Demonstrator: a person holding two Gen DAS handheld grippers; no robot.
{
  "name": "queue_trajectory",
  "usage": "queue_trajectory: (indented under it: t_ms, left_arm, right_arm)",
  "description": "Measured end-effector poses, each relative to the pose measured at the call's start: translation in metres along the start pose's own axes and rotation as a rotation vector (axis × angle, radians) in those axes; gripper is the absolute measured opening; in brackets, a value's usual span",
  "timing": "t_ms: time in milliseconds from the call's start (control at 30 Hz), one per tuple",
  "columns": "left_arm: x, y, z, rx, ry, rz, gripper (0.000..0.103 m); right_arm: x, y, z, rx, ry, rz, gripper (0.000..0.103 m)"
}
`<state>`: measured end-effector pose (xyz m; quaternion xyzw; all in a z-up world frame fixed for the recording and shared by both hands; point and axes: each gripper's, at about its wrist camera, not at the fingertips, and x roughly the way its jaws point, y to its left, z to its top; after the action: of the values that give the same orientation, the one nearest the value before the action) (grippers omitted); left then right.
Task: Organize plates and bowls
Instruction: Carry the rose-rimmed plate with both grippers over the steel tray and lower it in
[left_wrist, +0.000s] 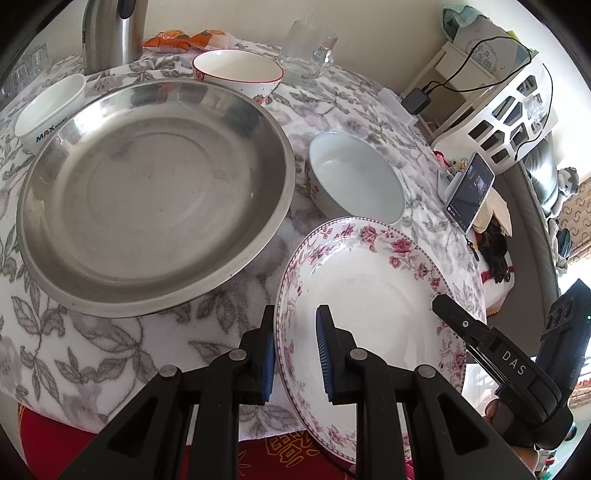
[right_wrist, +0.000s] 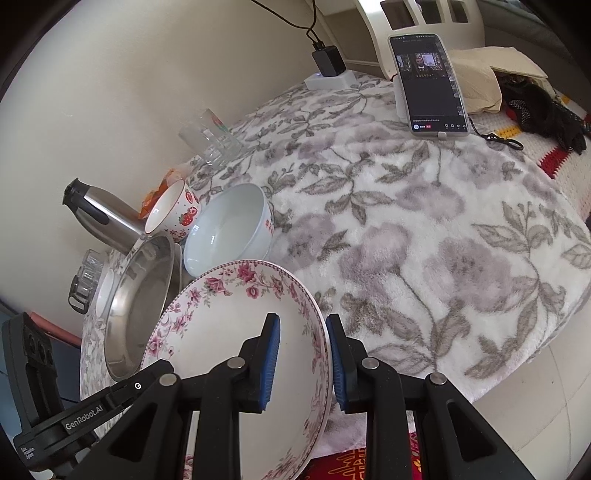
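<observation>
Both the left gripper and right gripper clamp opposite rims of the floral plate, lifted beside the steel pan; three bowls remain scattered, nothing stacked yet

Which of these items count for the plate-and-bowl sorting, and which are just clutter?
For the job:
floral plate, held by both tools
steel dish
pale blue bowl
strawberry bowl
white bowl

Lying about:
kettle
glass mug
phone
snack packets
</observation>
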<state>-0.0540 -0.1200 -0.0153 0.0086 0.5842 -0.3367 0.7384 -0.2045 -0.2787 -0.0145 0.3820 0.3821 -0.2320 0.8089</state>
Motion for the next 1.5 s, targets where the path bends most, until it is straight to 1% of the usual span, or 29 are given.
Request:
queue_trajectory:
  t_ms: [167, 367, 667, 933, 1200, 1333, 1500]
  left_arm:
    - [-0.005, 0.000, 0.001, 0.000, -0.017, -0.014, 0.021]
    - [-0.012, 0.001, 0.003, 0.006, -0.046, -0.009, 0.021]
    - [-0.019, 0.004, 0.006, 0.002, -0.068, -0.015, 0.021]
    - [-0.030, 0.008, 0.011, -0.004, -0.115, -0.029, 0.021]
    - [-0.040, 0.019, 0.020, -0.041, -0.149, -0.041, 0.021]
    - [-0.044, 0.029, 0.024, -0.069, -0.163, -0.039, 0.021]
    - [-0.046, 0.043, 0.028, -0.118, -0.169, -0.046, 0.021]
  right_arm:
    - [-0.002, 0.000, 0.000, -0.002, -0.011, 0.008, 0.027]
    - [-0.003, 0.005, 0.000, -0.021, -0.020, 0.015, 0.027]
    - [-0.005, 0.010, 0.000, -0.035, -0.034, 0.030, 0.027]
    - [-0.007, 0.021, 0.001, -0.054, -0.060, 0.052, 0.027]
    - [-0.004, 0.040, 0.005, -0.081, -0.068, 0.056, 0.027]
    - [-0.002, 0.053, 0.008, -0.094, -0.067, 0.068, 0.027]
    - [0.003, 0.070, 0.011, -0.123, -0.064, 0.063, 0.027]
